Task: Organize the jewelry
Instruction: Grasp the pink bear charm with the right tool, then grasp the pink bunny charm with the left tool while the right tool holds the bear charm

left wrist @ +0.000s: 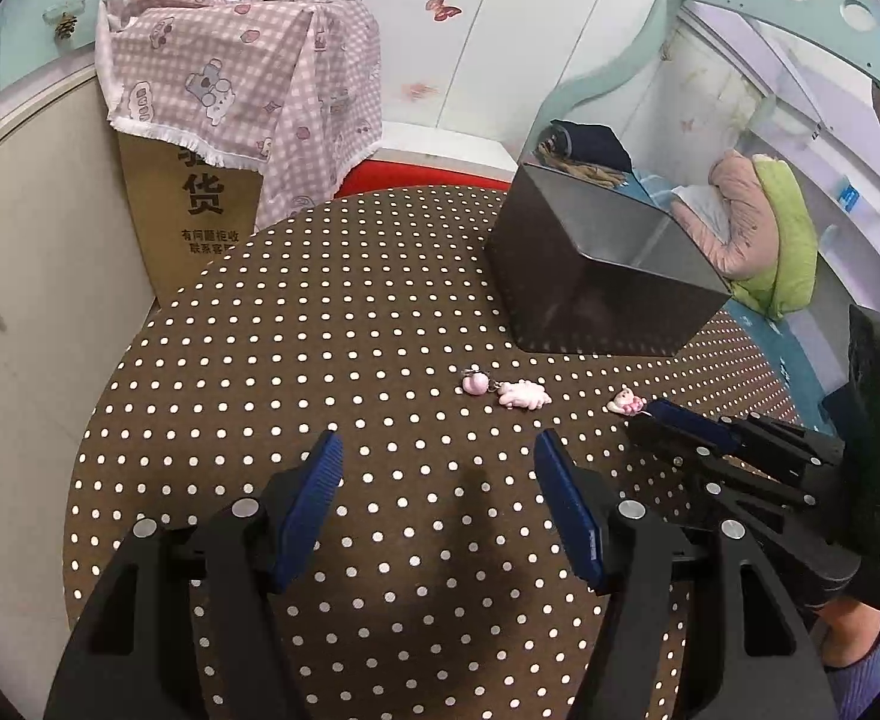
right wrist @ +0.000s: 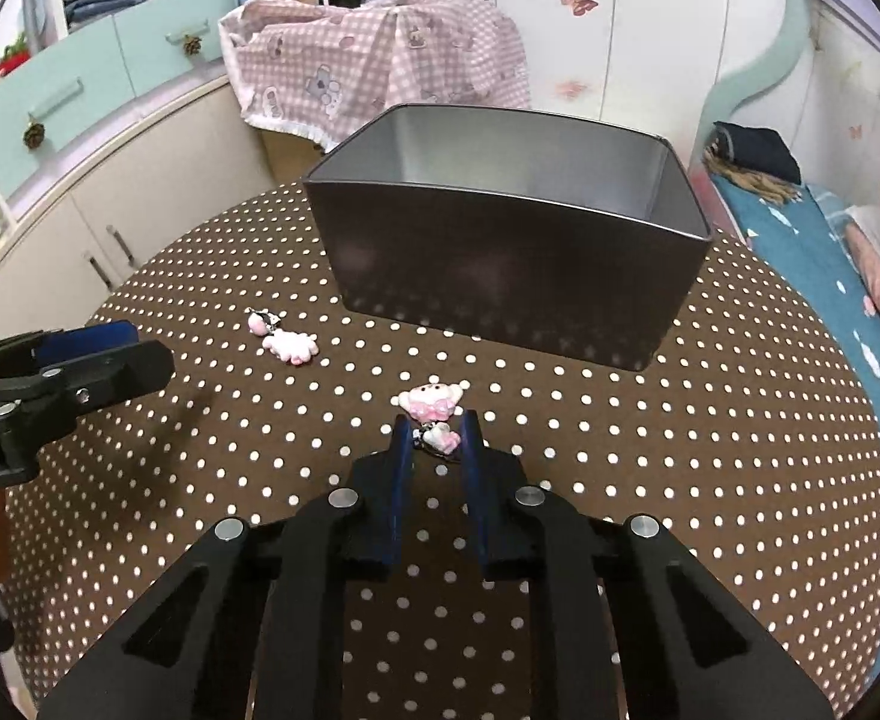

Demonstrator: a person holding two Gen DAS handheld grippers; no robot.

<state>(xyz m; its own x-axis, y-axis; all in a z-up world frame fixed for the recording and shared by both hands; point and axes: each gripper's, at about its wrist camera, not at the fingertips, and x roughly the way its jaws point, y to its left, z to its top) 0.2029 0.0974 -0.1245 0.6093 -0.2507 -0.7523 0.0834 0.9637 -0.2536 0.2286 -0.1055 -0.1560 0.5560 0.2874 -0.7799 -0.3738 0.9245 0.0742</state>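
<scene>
An open dark metal tin stands on the brown polka-dot table; it also shows in the left wrist view. A pink charm keychain lies in front of the tin, its lower bead between the tips of my right gripper, whose jaws stand narrowly apart around it; the charm also shows in the left wrist view. A second pink charm lies to the left, also seen in the left wrist view. My left gripper is open and empty above the table.
A cardboard box draped with pink checked cloth stands behind the table. Cream cabinets are at the left. A bed with blue sheet and bedding lies to the right.
</scene>
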